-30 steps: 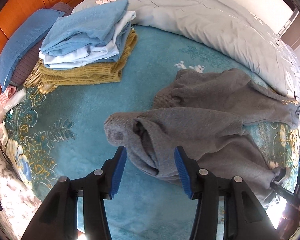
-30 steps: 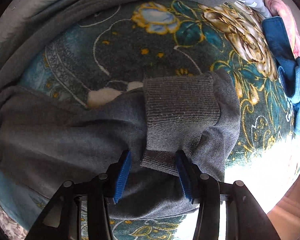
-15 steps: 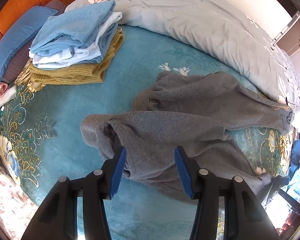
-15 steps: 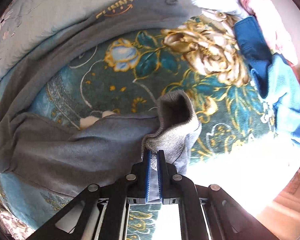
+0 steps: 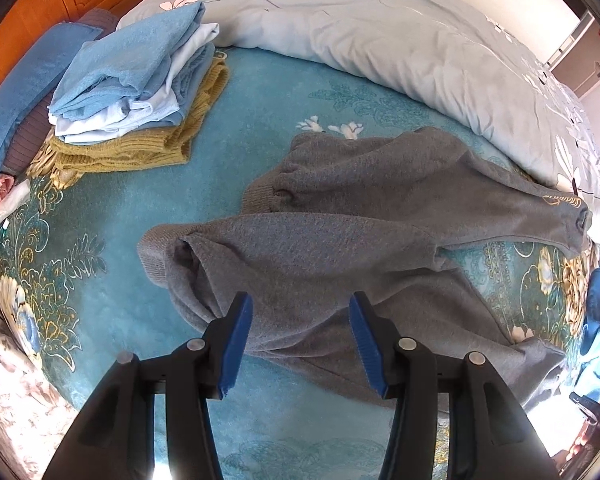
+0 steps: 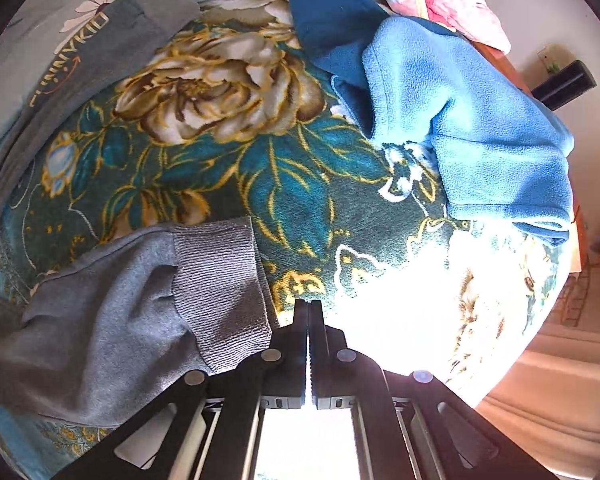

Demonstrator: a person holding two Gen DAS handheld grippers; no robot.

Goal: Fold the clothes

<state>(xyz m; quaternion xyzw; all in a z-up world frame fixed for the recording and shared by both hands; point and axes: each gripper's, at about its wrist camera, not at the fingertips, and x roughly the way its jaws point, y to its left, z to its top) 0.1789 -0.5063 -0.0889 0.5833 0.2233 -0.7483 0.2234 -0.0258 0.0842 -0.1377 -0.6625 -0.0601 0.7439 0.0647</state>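
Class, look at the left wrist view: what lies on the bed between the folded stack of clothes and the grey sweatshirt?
In the left wrist view, only bare teal blanket lies between the folded stack and the grey sweatshirt; no garment lies in that stretch.

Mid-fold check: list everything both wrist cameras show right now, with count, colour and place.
sweatshirt: one, grey, spread on the blanket centre; ribbed cuff just left of the right tongs
folded clothes stack: one, light blue over mustard knit, far left
blanket: one, teal floral, covering the bed
duvet: one, pale blue floral, along the far side
pillow: one, blue, far left by the wooden headboard
fleece garment: one, blue, unfolded, right edge
left tongs: open above the sweatshirt
right tongs: shut, nothing visibly between them
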